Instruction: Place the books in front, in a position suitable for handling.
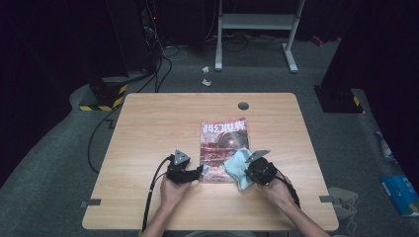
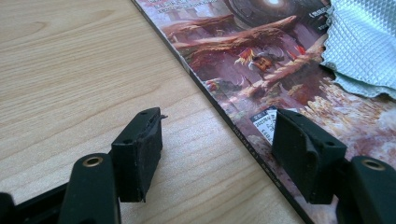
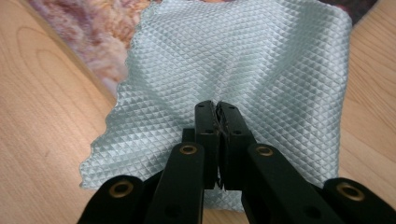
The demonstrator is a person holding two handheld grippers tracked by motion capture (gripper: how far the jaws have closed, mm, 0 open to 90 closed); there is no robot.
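One magazine (image 1: 223,148) titled 科幻世界, pale cloth (image 3: 233,70) pinched by right gripper (image 3: 218,109)

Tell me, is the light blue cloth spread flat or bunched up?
Mostly spread, not flat. The cloth lies open over the magazine corner and the table, but creases gather toward the shut right tool.

Table brightly lit from above, surroundings dark, high view soft, close views sharp

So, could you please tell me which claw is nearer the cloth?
Right: the right claw is shut on the cloth. The left claw straddles the magazine's edge, apart from it.
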